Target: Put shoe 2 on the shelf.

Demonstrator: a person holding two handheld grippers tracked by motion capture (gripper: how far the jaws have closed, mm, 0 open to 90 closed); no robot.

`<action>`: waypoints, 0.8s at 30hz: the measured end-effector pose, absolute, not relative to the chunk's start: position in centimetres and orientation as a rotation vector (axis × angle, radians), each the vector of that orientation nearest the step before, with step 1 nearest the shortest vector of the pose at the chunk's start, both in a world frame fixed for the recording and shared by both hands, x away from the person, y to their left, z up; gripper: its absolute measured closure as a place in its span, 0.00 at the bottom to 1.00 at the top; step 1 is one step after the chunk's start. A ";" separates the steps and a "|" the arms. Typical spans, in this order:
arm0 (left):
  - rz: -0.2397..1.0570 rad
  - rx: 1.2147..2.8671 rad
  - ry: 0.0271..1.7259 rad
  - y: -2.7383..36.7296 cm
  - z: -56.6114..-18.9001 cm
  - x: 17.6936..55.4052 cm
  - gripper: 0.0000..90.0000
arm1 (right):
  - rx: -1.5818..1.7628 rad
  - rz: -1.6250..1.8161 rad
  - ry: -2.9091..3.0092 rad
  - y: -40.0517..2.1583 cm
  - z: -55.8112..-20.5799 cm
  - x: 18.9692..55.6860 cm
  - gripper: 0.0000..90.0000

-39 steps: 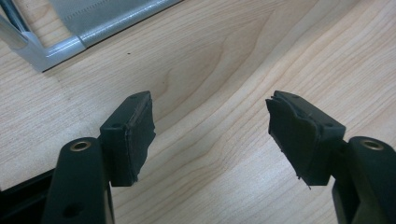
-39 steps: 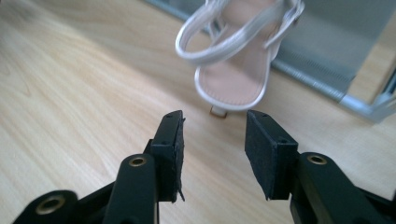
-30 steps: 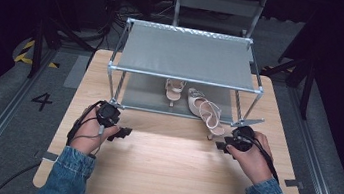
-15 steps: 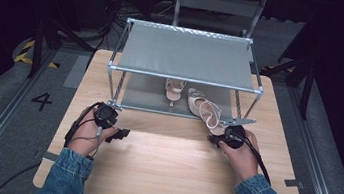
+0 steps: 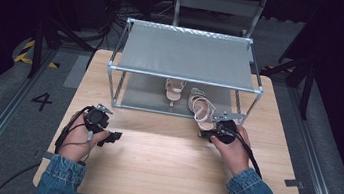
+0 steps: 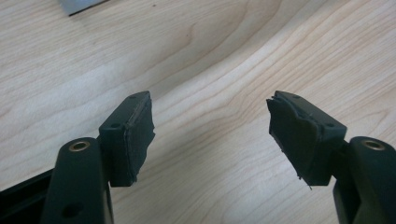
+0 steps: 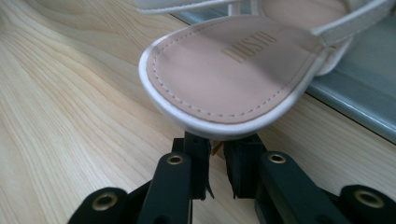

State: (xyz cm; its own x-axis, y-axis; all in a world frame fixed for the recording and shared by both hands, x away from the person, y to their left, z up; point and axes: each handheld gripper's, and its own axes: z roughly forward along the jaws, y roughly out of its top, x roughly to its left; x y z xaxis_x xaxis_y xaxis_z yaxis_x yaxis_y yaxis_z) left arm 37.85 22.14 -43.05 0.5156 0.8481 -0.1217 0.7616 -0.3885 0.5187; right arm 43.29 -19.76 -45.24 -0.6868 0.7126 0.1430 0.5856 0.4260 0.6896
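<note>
One sandal (image 7: 229,74) over hand-held gripper (image 7: 215,158)

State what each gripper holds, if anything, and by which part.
The right gripper has just closed under the sandal, apparently pinching its heel; the heel itself is hidden. The left gripper is open over the table, holding nothing.
</note>
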 end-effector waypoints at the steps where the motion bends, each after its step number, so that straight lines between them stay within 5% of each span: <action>1: 0.221 2.240 1.314 22.3 -43.1 37.7 0.35 | 1.166 1.122 2.505 -19.5 -45.1 43.4 0.89; 24: 0.230 2.223 1.355 23.7 -43.4 36.6 0.35 | 1.188 0.990 2.468 -18.6 -44.4 46.9 0.89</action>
State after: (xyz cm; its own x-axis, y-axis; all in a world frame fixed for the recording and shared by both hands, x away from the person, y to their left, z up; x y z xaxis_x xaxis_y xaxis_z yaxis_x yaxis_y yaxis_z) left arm 36.63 23.67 -43.37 0.4844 0.8664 -0.1215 0.7777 -0.3629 0.5133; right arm 46.86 -18.64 -44.40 -0.6456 0.7593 0.0814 0.6050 0.4434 0.6613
